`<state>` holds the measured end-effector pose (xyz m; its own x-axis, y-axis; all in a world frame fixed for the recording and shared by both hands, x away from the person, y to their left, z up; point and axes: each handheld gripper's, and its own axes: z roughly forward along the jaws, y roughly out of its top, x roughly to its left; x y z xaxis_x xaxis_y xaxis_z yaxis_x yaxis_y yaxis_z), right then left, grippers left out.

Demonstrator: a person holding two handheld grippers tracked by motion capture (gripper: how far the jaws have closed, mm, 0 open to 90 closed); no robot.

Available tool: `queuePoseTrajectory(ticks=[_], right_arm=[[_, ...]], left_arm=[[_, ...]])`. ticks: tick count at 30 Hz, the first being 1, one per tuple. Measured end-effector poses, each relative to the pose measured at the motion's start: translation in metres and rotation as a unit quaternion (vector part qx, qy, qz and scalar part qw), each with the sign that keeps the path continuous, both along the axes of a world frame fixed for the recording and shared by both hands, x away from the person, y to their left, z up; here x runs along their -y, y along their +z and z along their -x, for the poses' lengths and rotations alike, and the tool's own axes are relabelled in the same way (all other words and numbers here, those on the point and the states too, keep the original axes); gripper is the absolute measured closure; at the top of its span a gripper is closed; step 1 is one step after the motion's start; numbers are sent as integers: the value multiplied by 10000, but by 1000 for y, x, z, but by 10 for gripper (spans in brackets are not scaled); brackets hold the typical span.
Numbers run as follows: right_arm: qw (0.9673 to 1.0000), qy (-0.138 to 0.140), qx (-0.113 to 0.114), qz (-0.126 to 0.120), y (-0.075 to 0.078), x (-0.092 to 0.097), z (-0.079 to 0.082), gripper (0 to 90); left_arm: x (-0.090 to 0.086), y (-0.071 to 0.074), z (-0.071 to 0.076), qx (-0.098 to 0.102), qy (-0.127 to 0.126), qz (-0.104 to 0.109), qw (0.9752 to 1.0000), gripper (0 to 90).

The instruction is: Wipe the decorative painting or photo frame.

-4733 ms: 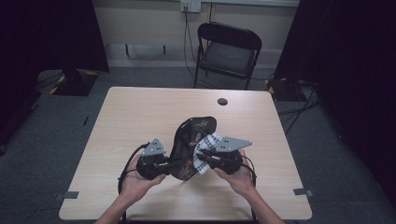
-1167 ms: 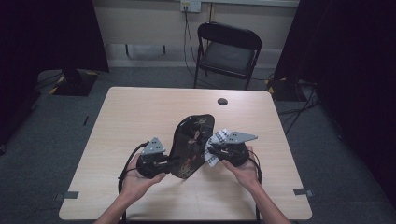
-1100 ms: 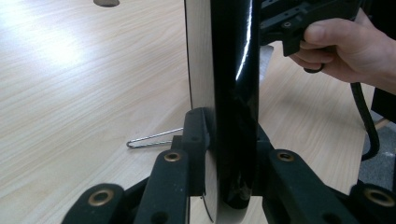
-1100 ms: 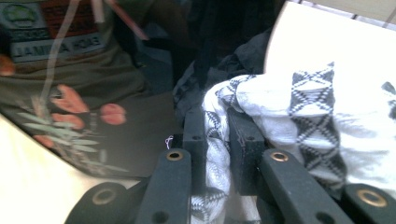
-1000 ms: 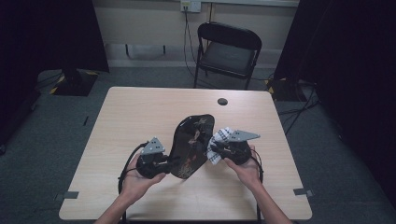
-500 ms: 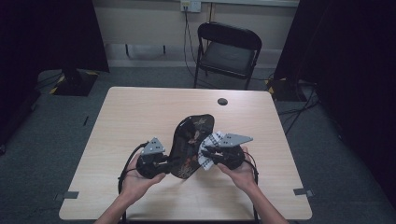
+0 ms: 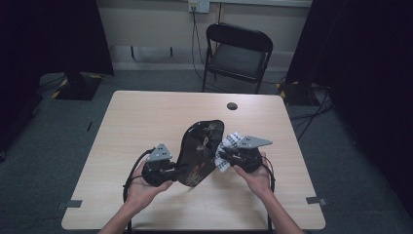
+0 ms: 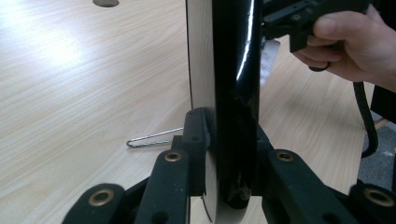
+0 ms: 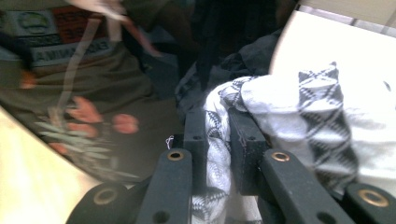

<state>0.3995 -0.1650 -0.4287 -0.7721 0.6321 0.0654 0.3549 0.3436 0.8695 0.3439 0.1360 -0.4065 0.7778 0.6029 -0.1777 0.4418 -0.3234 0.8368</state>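
Observation:
A glossy black plate [image 7: 199, 148] with a flower pattern stands on edge above the table, tilted. My left gripper [image 7: 176, 168] is shut on its lower rim; in the left gripper view the plate's edge [image 8: 233, 93] rises between my two jaws [image 8: 229, 154]. My right gripper [image 7: 225, 157] is shut on a white cloth with a black pattern [image 7: 233, 140] and holds it against the plate's right face. The right gripper view has the cloth [image 9: 299, 107] bunched between the pads [image 9: 217, 135], beside the shiny plate surface [image 9: 93, 93].
The wooden table [image 7: 146, 122] has a round dark hole [image 7: 232, 106] near its far edge. A thin wire clip [image 8: 154, 137] lies on the tabletop behind the plate. A black folding chair [image 7: 238, 51] stands beyond the table.
The right gripper has slid the cloth a little across the plate's face, and the plate has turned slightly more edge-on. The left gripper has kept its place.

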Motion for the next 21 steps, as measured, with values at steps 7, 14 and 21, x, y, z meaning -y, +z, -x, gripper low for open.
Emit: queuePoseTrajectory(ticks=[7, 14, 21], right_arm=[[9968, 776, 91, 160, 5, -29, 19, 789], [9984, 537, 50, 163, 2, -20, 12, 790], [9998, -33, -126, 135, -9, 2, -4, 790]], left_arm=[[0, 0, 1, 23, -1, -11, 10000, 763], [0, 0, 1, 27, -6, -18, 10000, 763], [0, 0, 0, 1, -21, -20, 10000, 766]])
